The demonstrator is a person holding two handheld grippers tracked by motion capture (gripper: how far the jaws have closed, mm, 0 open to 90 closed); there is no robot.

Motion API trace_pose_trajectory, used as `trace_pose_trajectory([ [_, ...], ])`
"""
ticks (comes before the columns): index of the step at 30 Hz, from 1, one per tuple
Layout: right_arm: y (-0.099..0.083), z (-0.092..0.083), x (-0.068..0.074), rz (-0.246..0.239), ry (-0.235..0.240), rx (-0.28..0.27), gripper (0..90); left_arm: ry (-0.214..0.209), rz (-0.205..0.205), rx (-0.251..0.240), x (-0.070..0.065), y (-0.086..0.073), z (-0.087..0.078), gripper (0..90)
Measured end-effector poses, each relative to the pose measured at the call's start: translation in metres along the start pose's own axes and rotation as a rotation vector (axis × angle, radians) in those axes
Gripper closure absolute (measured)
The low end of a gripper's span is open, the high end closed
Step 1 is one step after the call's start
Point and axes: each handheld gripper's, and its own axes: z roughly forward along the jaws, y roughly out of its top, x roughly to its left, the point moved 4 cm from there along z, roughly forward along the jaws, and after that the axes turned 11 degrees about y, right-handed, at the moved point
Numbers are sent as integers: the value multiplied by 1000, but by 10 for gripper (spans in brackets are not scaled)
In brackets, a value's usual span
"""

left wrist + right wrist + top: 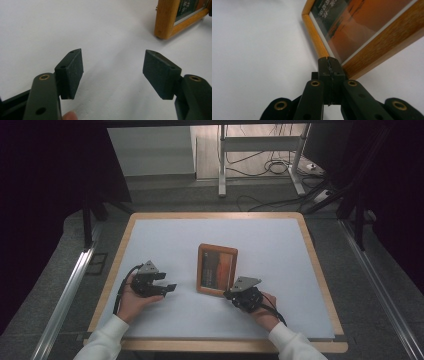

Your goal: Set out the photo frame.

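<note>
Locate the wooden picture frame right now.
In the high view the wooden picture frame lies near the middle of the white table top, with the shut right gripper at its near right corner.

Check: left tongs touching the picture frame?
Apart. The left gripper view shows the left tongs open on nothing, with bare white table between them and the picture frame.

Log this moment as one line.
frame: lying on table | left gripper: open, empty, beside frame | right gripper: shut, tip at frame corner
</note>
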Motion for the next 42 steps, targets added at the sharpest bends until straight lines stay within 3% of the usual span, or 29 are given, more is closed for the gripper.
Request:
trace_pose_trajectory([
  [9, -3, -3, -7, 14, -20, -4, 899, -2, 7, 0, 0, 0, 0, 317],
  [25, -2, -7, -4, 26, -8, -27, 898, -9, 11, -11, 0, 0, 1, 312],
  [30, 3, -16, 0, 29, 7, -73, 898, -11, -11, -18, 0, 1, 0, 312],
  [37, 2, -35, -8, 48, 7, -133, 888, -6, -1, -25, -1, 2, -2, 312],
  [40, -7, -45, -15, 66, 0, -140, 839, -6, -1, -31, -2, 2, -3, 312],
  [42, -11, -51, -19, 86, -4, -151, 696, -6, -2, -41, -3, 3, -4, 313],
])
